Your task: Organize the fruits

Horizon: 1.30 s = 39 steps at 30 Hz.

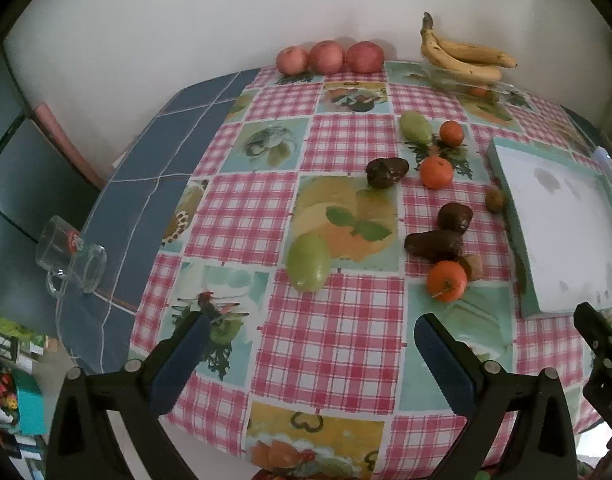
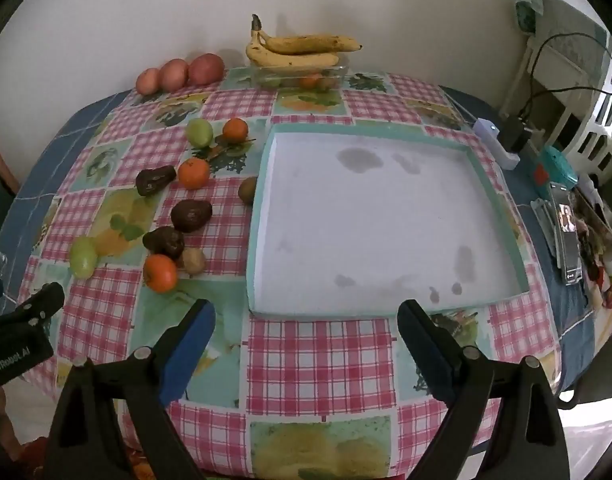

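Loose fruit lies on the checked tablecloth: two green mangoes [image 1: 308, 262] [image 1: 415, 127], three oranges [image 1: 446, 281] [image 1: 436, 172] [image 1: 452, 133], three dark avocados [image 1: 434, 244] [image 1: 455, 217] [image 1: 386, 172] and two kiwis [image 1: 494, 199] [image 2: 194, 260]. An empty white tray with a teal rim [image 2: 262, 216] sits to their right. My left gripper [image 1: 311, 322] hovers open over the cloth, near the closest mango. In front of the tray's near edge my right gripper [image 2: 306, 312] hovers open. Neither holds anything.
Three red apples [image 1: 329, 57] line the back wall. Bananas [image 2: 298, 50] rest on a clear dish [image 2: 302, 76] holding more fruit. A glass mug [image 1: 70, 256] stands on the blue tiles at left. A phone [image 2: 565, 232], a charger and clutter crowd the right edge.
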Tool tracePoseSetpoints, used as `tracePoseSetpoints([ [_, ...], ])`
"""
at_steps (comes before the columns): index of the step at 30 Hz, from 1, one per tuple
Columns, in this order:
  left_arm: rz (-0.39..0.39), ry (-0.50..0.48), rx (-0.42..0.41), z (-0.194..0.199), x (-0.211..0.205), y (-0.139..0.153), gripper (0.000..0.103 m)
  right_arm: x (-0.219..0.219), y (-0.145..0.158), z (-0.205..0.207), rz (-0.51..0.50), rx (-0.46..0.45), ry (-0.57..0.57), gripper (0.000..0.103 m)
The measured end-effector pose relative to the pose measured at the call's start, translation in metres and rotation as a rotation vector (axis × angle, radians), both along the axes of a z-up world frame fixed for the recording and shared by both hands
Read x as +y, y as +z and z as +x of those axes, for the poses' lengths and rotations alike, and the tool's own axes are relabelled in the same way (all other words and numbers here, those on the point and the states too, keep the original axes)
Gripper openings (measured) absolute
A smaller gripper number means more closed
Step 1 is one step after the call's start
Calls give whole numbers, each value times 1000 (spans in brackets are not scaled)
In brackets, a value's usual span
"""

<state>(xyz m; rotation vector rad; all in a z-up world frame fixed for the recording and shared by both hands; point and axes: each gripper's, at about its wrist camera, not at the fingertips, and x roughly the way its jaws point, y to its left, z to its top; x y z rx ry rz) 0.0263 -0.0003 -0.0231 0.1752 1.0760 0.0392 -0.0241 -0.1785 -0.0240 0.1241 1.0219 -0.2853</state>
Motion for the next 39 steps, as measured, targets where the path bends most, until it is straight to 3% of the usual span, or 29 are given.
tracePoseSetpoints([
  [39,-3,-26,20,2,-3,0,103,-3,-5,-1,20,9,-14,93],
])
